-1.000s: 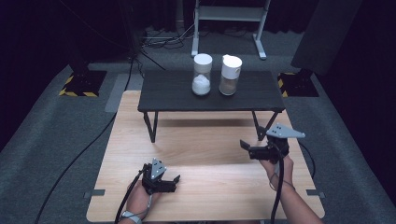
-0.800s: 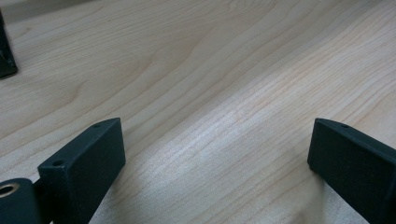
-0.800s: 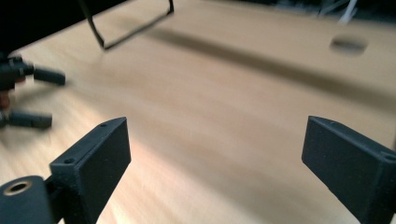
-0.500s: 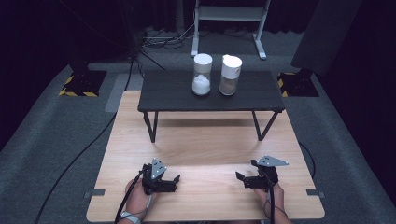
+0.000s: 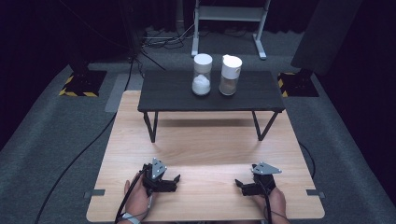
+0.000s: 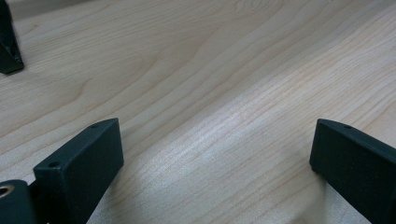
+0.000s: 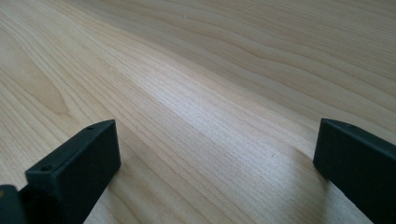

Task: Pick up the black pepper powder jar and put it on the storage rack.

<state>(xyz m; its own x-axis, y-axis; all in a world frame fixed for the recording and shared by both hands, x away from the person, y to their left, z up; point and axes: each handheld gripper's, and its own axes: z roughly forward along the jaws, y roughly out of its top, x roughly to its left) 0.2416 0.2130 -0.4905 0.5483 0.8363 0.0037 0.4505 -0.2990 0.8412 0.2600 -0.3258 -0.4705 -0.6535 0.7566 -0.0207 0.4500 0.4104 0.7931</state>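
The left gripper (image 5: 176, 178) is showing as a black block topped by a grey three-cornered plate, with a black cable trailing back past the left hand (image 5: 138, 199), which is wearing a pale band at the wrist. The right gripper (image 5: 239, 183) is looking the same: black body, grey three-cornered plate, black cable running over the right hand (image 5: 271, 199). In both gripper views the jaws are appearing as matte black rectangular blocks, each carrying small round screw holes.

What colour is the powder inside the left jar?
White; the left jar shows it best in the high view.
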